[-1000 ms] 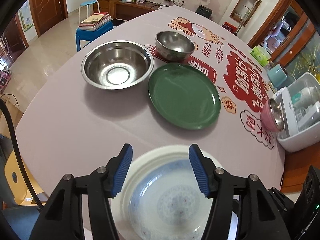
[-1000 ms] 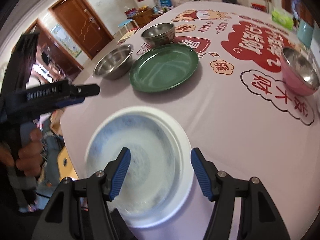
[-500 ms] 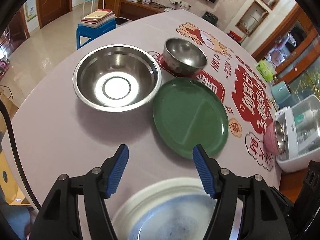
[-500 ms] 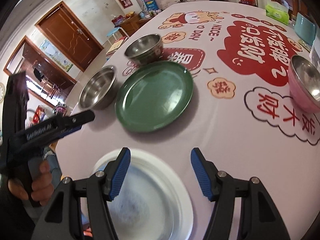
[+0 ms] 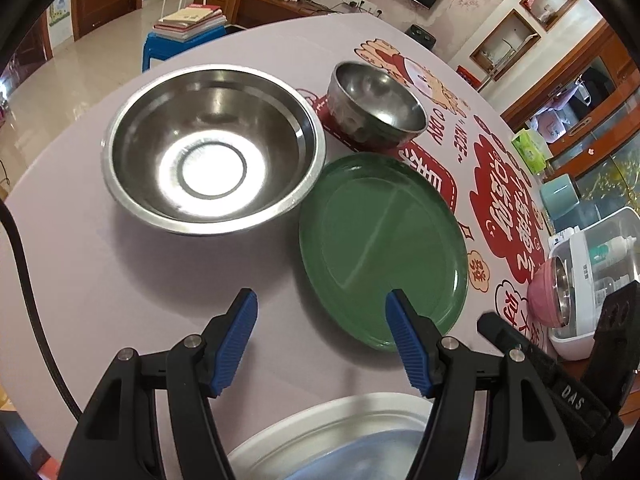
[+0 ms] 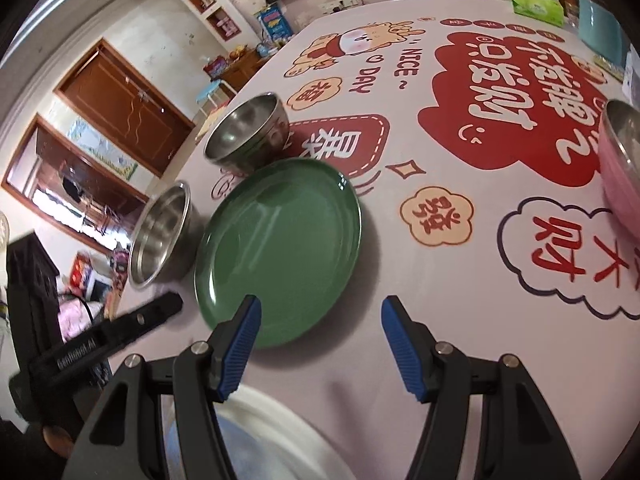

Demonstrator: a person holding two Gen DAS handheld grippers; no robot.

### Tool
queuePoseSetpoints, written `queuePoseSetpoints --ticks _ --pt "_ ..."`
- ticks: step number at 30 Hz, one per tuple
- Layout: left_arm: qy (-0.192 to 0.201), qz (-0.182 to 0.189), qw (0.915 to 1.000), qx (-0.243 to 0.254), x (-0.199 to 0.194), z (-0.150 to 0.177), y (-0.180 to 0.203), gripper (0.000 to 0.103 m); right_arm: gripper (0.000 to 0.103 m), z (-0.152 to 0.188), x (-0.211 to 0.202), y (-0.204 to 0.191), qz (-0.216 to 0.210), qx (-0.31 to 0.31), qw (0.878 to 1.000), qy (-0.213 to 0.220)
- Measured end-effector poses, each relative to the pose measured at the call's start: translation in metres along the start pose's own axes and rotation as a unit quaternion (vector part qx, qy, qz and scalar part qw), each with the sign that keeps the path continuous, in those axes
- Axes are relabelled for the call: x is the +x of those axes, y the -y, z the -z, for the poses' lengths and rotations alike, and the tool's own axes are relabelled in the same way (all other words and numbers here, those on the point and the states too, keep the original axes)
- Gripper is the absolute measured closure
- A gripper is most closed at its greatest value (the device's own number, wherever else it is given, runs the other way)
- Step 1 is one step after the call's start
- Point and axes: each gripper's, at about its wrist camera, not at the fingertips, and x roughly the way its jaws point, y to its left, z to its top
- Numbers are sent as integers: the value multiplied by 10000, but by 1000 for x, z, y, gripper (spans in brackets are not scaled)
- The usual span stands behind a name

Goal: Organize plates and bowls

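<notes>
Pink printed tablecloth (image 5: 80, 280) fills our view. Ahead of our left gripper (image 5: 320, 336), jaws spread and empty, sits the large steel bowl (image 5: 212, 148). Our right gripper (image 6: 320, 344), also spread, hovers beside the green plate (image 6: 280, 248), small steel bowl (image 6: 248, 136) beyond.

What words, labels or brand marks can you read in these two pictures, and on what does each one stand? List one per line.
"NICE~ DAY": printed on the tablecloth.
"DAS": on the right gripper, as the left wrist view shows it.
"GenRobot.AI": on the left gripper, as the right wrist view shows it, slightly blurred.
Large Chinese characters: on the red cloud print, left untranscribed.
Tissue box print: too small to read.
</notes>
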Motion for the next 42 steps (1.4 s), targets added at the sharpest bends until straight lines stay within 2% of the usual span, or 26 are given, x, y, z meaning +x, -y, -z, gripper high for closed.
queuePoseSetpoints --ticks 8,12,16,22,26,28,38,42 --pt "-154 158 9997 -45 19 1 0 38 42 -5 20 2 -53 123 9999 5" --pt "-152 162 9998 4 26 0 0 38 55 -5 27 3 -89 131 9999 5" --pt "-195 159 9997 13 31 -2 0 43 68 -6 34 5 -107 145 9998 -17" --pt "-204 183 9995 156 39 -4 5 51 80 -7 40 9 -66 115 9999 -62" --pt "-191 152 9995 221 43 -6 9 60 86 -8 41 14 -96 145 9998 -51" --pt "-179 108 9995 254 44 -7 11 61 89 -9 41 16 -100 159 9998 -54" --pt "-177 -167 9981 569 46 -10 15 73 91 -9 41 17 -68 143 9998 -91" --pt "-216 -176 9975 656 45 -10 16 74 91 -8 36 16 -38 139 9999 -69"
